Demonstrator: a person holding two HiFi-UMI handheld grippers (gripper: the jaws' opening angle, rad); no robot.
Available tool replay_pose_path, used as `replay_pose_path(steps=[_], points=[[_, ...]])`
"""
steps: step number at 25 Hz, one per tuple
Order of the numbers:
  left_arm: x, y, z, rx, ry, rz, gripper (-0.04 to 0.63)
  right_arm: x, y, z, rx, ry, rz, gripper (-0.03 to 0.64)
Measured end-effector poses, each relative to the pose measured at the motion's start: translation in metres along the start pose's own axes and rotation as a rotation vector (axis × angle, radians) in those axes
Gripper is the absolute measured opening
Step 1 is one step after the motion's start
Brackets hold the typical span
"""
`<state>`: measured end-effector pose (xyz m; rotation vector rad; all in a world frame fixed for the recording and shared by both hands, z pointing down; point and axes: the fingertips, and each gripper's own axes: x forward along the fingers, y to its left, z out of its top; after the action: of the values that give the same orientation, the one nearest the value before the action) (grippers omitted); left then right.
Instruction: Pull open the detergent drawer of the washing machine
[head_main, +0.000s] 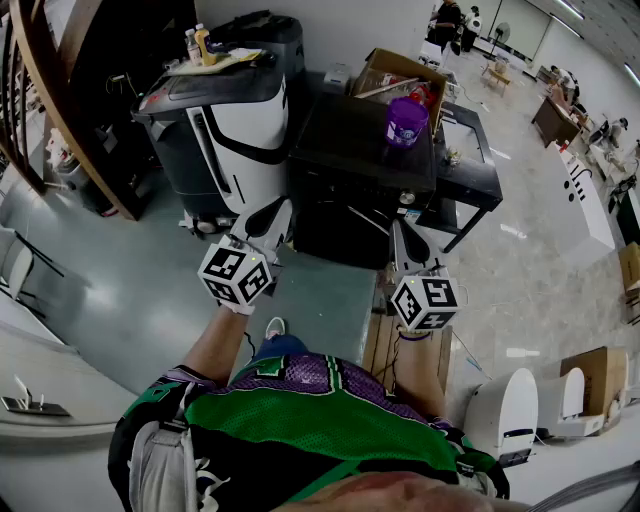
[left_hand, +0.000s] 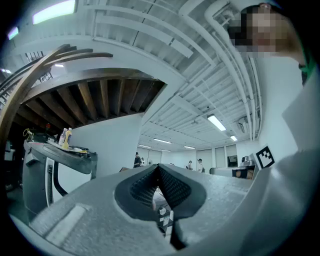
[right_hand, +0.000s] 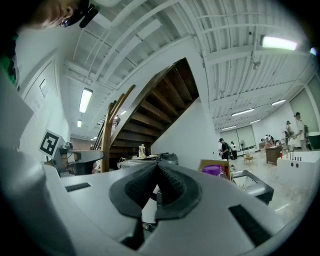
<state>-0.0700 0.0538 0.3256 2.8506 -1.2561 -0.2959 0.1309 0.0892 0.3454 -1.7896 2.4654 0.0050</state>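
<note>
The black washing machine (head_main: 350, 150) stands straight ahead of me in the head view, with a purple bucket (head_main: 406, 120) on its top. I cannot make out its detergent drawer in any view. My left gripper (head_main: 266, 218) hovers just before the machine's front left corner, jaws shut with nothing between them; in its own view the ribbed pads meet at the left gripper's tip (left_hand: 158, 168). My right gripper (head_main: 405, 240) hangs before the front right corner, also shut and empty, its pads touching at the right gripper's tip (right_hand: 157, 165). Neither touches the machine.
A grey and white appliance (head_main: 225, 120) with bottles (head_main: 202, 44) on top stands left of the washer. A cardboard box (head_main: 400, 75) and a low black table (head_main: 470, 160) lie behind and to the right. A wooden staircase (head_main: 60, 100) rises at far left. White seats (head_main: 505, 410) are near my right.
</note>
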Motion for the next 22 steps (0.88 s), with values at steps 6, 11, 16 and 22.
replay_pose_path(steps=[6,11,16,22], points=[[0.002,-0.008,0.000,-0.001,0.001,-0.004,0.017,-0.004,-0.003,0.003,0.000,-0.004,0.001,0.000],[0.002,-0.010,-0.002,-0.005,0.003,-0.005,0.017,-0.007,-0.006,0.003,-0.005,-0.010,-0.009,0.000],[0.004,-0.016,-0.002,-0.012,0.006,-0.005,0.017,-0.011,-0.009,0.008,-0.025,-0.032,-0.004,0.000],[0.006,-0.017,-0.001,-0.024,0.027,-0.007,0.017,-0.009,-0.012,0.014,0.026,-0.057,0.014,0.002]])
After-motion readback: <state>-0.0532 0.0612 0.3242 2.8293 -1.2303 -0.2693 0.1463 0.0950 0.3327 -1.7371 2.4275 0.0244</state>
